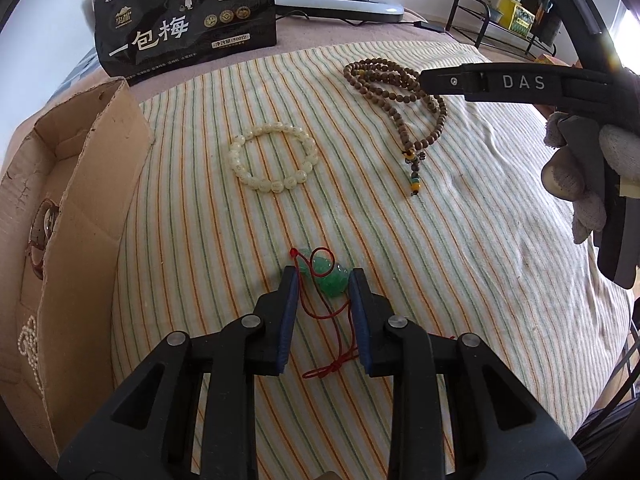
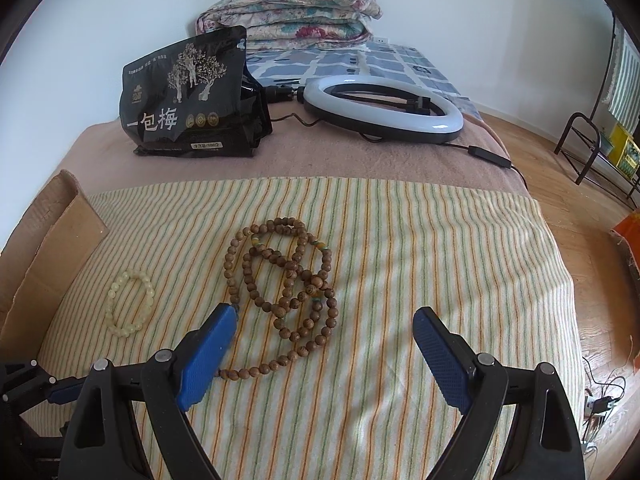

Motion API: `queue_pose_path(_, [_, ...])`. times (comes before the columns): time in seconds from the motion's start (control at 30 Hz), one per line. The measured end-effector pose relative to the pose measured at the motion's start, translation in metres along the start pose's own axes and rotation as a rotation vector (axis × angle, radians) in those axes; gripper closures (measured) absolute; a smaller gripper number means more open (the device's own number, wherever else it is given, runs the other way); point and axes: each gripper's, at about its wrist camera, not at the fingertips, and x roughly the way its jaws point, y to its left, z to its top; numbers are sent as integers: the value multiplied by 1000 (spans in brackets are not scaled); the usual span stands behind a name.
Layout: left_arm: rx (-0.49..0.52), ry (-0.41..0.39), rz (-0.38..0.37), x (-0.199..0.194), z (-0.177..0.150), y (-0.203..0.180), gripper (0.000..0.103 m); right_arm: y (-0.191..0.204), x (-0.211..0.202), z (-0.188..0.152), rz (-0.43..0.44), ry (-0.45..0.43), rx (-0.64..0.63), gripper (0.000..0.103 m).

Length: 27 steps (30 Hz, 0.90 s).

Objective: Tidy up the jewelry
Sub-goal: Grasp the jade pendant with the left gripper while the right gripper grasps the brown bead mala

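A green jade pendant (image 1: 329,274) on a red cord (image 1: 329,364) lies on the striped cloth (image 1: 460,264). My left gripper (image 1: 323,280) is open, its blue pads on either side of the pendant, not closed on it. A white bead bracelet (image 1: 273,157) lies beyond it and also shows in the right wrist view (image 2: 130,304). A long brown wooden bead necklace (image 2: 284,280) lies coiled ahead of my right gripper (image 2: 324,320), which is wide open and empty; it also shows in the left wrist view (image 1: 400,88).
An open cardboard box (image 1: 60,216) at the left holds a pearl string (image 1: 28,344) and a watch-like item (image 1: 42,232). A black snack bag (image 2: 192,100), a ring light (image 2: 380,108) with its cable, and folded quilts (image 2: 292,16) lie further back. The bed edge drops off at the right.
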Motion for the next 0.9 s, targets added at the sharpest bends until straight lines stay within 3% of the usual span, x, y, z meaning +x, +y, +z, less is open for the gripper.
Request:
queue_pose_path(0.2, [-5,-9,-3,-1,1,3,85,9,21,2,3,46,-8,2])
queue_pose_path(0.37, [-23,-9,-11,-3,1,5,86,14,47,-1,7,129,-23,1])
queue_pose_path(0.53, [-39,-11,-17,-4,1,7,86,13,49,0,-4,104,-27,4])
queue_pose_path(0.63, [-42,-14,-14,-5,1,8,86,14,47,2,-3,81,-34,23])
queue_pose_path(0.7, [-48,-18,-12,-5,1,10,86,14,43,3,1,67,-44,52])
queue_pose_path(0.77, [-52,-22,-9,-7,0,11,87,16,40,4,-3,60,-54,70])
queue_pose_path(0.9, [-64,-34,-4,-13,-1,15,90,16,36,5,0,49,-62,93])
